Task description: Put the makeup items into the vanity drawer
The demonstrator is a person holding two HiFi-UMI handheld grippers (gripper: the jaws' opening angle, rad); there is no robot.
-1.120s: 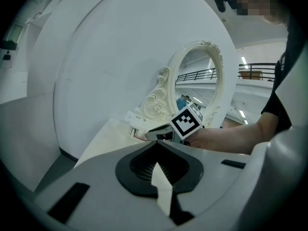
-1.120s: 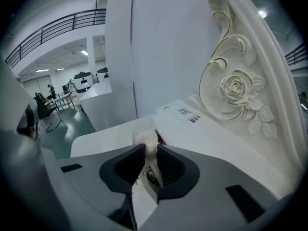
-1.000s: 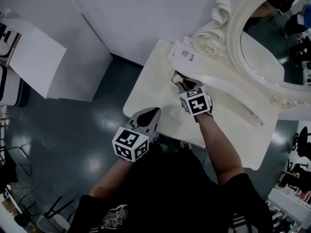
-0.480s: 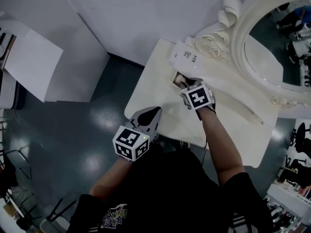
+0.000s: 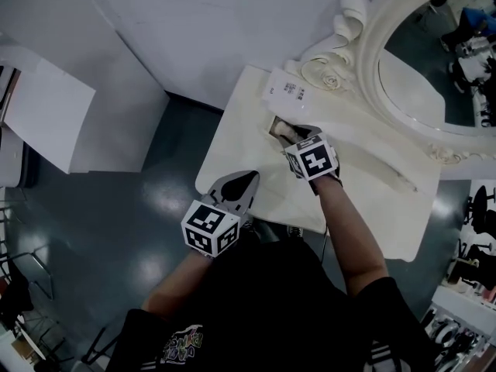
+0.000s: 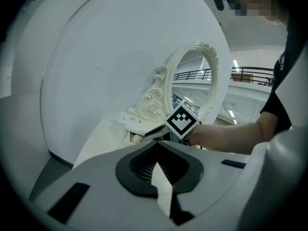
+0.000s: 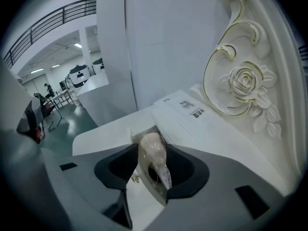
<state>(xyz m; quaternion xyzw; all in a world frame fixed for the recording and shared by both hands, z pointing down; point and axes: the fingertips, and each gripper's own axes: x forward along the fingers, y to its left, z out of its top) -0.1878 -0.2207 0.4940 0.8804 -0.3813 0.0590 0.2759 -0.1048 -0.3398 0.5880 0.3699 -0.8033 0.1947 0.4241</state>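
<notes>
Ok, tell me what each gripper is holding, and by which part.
Nothing is gripped. The left gripper is shut and empty. On the right gripper the jaws have just been opening; the pink wrapped makeup item lies loose between them.

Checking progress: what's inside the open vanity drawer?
A pinkish plastic-wrapped makeup item sits in the drawer, between the jaws of the right gripper, which have just been opening. The gripper covers the rest of the drawer's inside.

The cream vanity table point(image 5: 246, 155) bears a flat white box point(image 5: 284, 90) beside its mirror point(image 5: 422, 68).
</notes>
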